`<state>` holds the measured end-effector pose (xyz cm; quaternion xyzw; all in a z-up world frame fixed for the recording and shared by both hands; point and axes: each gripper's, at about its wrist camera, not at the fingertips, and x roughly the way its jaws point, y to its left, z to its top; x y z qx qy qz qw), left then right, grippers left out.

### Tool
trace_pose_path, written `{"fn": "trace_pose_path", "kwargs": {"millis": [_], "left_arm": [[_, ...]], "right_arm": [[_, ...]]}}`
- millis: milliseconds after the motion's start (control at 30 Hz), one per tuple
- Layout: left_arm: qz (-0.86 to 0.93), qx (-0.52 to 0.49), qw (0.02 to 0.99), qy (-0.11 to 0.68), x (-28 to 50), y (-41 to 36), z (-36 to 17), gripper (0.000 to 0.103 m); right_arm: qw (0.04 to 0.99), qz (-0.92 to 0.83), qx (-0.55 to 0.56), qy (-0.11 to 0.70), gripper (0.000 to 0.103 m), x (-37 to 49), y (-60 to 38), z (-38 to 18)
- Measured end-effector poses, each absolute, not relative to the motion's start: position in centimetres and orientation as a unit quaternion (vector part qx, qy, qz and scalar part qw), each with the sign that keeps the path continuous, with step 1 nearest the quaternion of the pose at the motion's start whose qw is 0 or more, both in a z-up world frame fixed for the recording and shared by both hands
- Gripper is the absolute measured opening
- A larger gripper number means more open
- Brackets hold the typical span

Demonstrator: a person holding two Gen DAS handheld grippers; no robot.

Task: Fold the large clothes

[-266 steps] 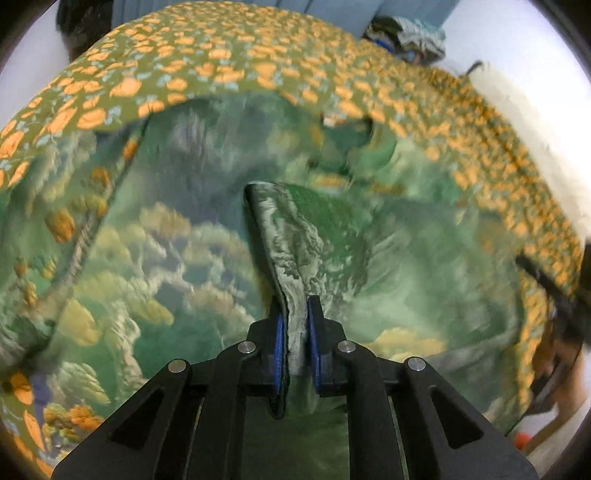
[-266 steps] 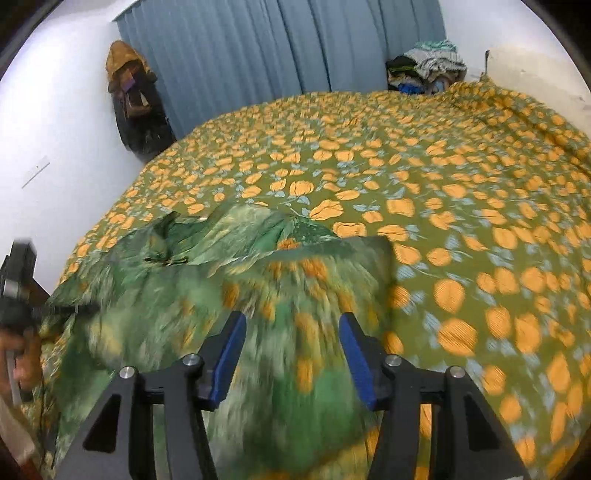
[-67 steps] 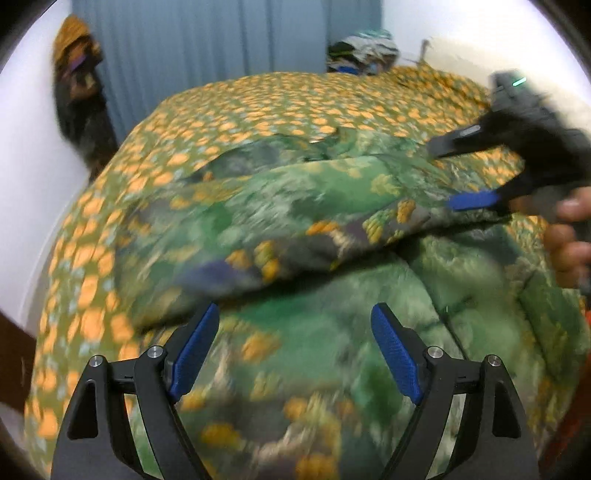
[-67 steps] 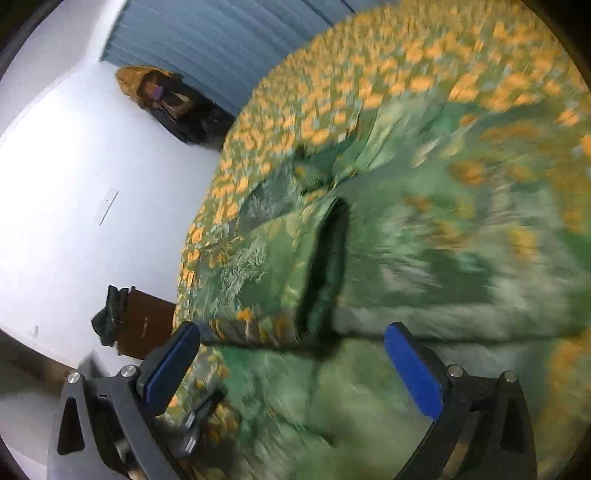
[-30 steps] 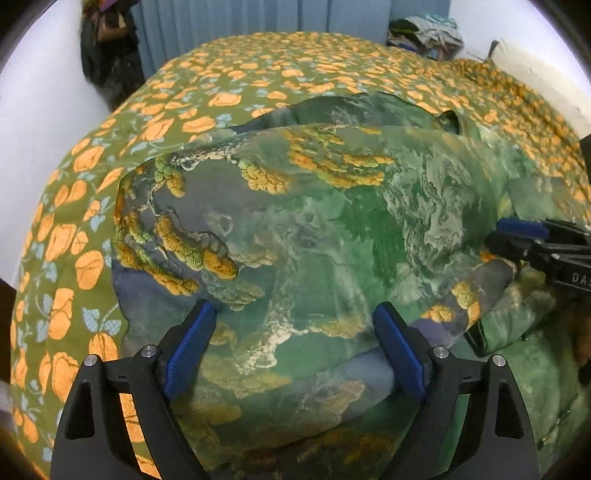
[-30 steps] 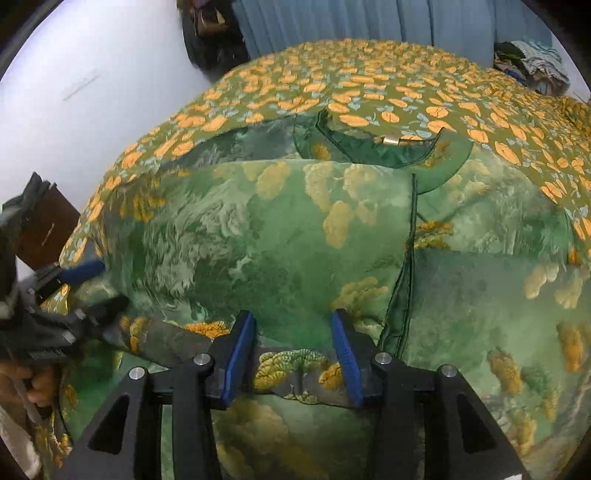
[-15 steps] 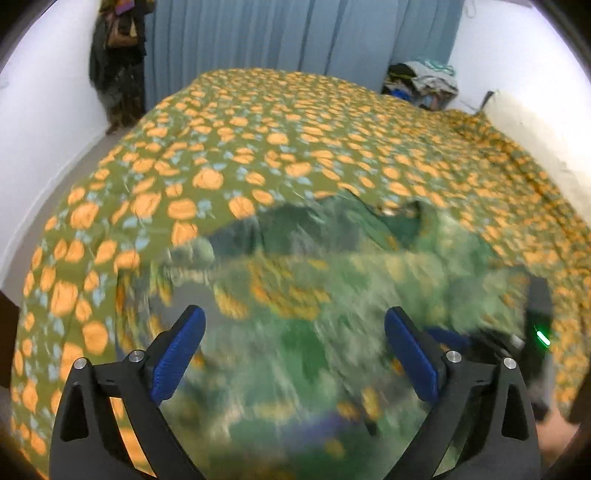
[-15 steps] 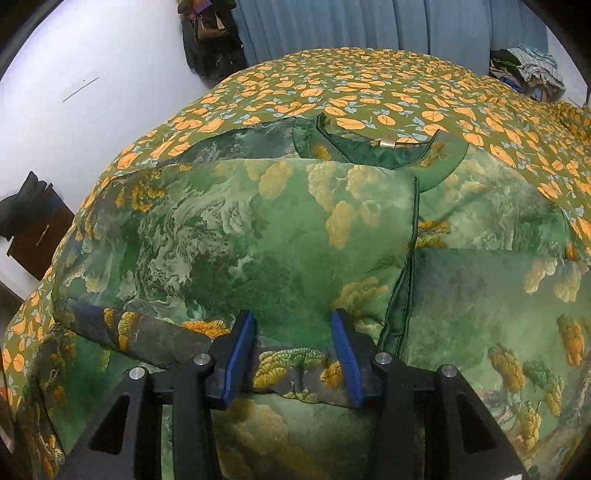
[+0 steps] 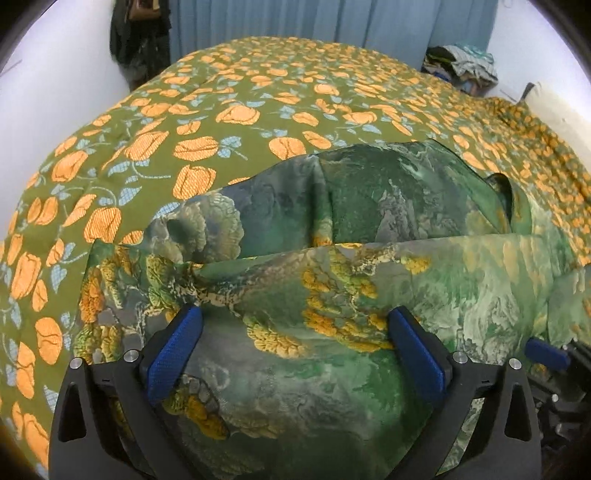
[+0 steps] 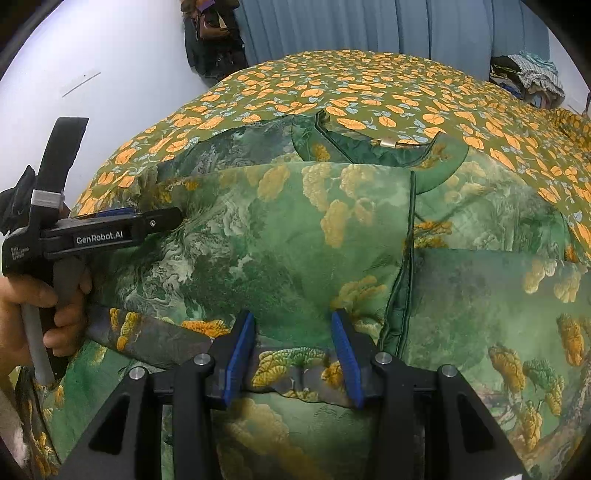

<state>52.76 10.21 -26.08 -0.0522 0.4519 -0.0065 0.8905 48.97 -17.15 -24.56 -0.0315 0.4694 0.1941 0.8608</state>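
Green printed garment [image 10: 295, 236] lay part-folded on bed [image 9: 236, 110]; left gripper [image 9: 291, 350] jaws just widened, released; right gripper [image 10: 291, 350] apparently grasping folded edge; further folds remained.

white walls [image 10: 122, 74], blue curtain [image 9: 332, 22], orange-flowered green bedspread [image 9: 258, 92]

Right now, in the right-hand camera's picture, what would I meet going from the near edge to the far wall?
right gripper → green patterned garment → its collar → orange-flowered bedspread → blue curtain.
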Motion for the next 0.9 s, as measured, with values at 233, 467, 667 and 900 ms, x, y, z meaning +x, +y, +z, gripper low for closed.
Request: {"fn": "trace_pose_path", "kwargs": {"millis": [233,467,667,900], "left_arm": [[-0.004,-0.033,0.892,0.45,51.5,9.6,-25.0,0.101],[-0.047,-0.002,0.903,0.427,44.3,9.8,-20.3,0.101],[-0.071,-0.012,0.91,0.408,36.0,11.3,-16.3,0.102],[-0.066,-0.014,0.924,0.376,27.6,11.8,-14.8,0.102]], "right_arm": [[0.862,0.188,-0.042,0.469,0.044,48.9,-16.8,-24.5],[0.864,0.17,-0.061,0.471,0.047,48.3,-16.6,-21.8],[0.891,0.132,-0.067,0.43,0.091,44.2,-18.4,-15.9],[0.917,0.117,-0.083,0.373,0.091,35.9,-21.4,-11.7]]}}
